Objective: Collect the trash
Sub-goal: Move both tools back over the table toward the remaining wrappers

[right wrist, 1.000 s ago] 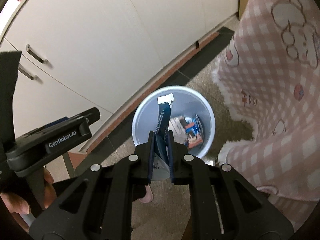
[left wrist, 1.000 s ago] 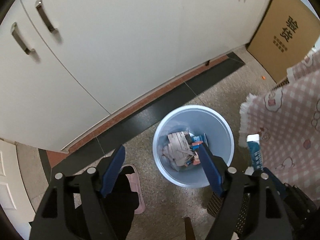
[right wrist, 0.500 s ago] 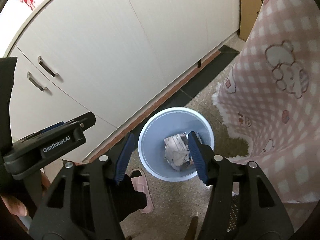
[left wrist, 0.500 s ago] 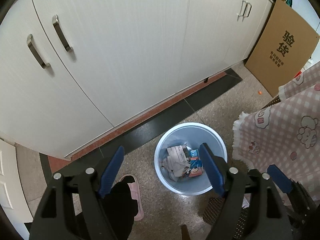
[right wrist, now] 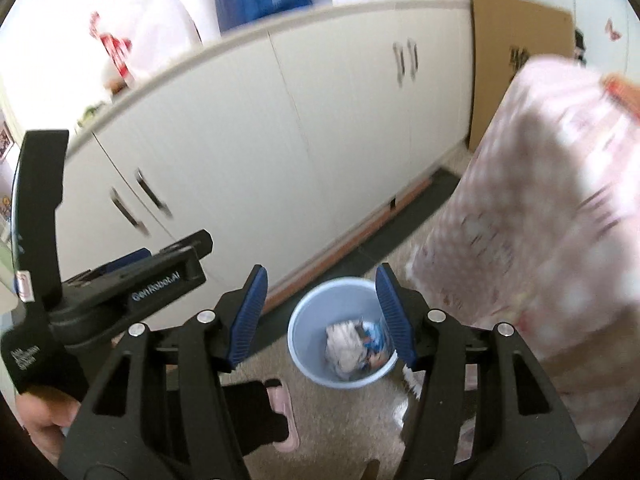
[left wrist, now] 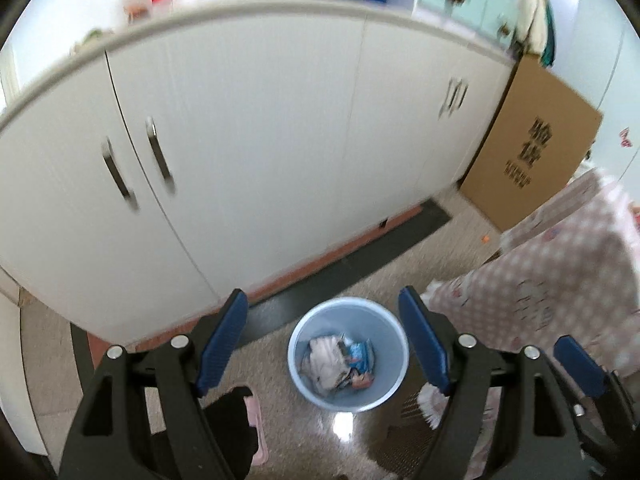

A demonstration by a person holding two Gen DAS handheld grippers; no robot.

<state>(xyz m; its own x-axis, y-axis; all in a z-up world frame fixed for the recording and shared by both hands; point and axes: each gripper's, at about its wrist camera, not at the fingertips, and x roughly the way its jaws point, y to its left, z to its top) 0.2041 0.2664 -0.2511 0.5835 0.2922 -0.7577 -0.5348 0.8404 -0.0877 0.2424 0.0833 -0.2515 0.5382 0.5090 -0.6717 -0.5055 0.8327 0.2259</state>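
A light blue trash bin (left wrist: 320, 334) stands on the floor in front of the white cabinets. Crumpled white paper (left wrist: 326, 364) and a blue wrapper (left wrist: 360, 354) lie inside it; in the right wrist view the bin (right wrist: 306, 334) also shows the paper (right wrist: 346, 350). My left gripper (left wrist: 323, 294) hangs open well above the bin with nothing between its blue pads. My right gripper (right wrist: 321, 269) is open too, high over the bin and empty. The left gripper's black body (right wrist: 120, 280) appears to the left in the right wrist view.
White cabinet doors (left wrist: 260, 140) with metal handles run along the back. A cardboard box (left wrist: 532, 152) leans at the right. A pink checked cloth (right wrist: 540, 220) drapes over furniture beside the bin. A pink slipper (right wrist: 282, 412) lies on the speckled floor, and a hand (right wrist: 44, 420) holds the left gripper.
The right gripper opened and let a blue packet drop into the bin. Both grippers then rose and tilted up, so the bin looks smaller and the cabinet top came into view.
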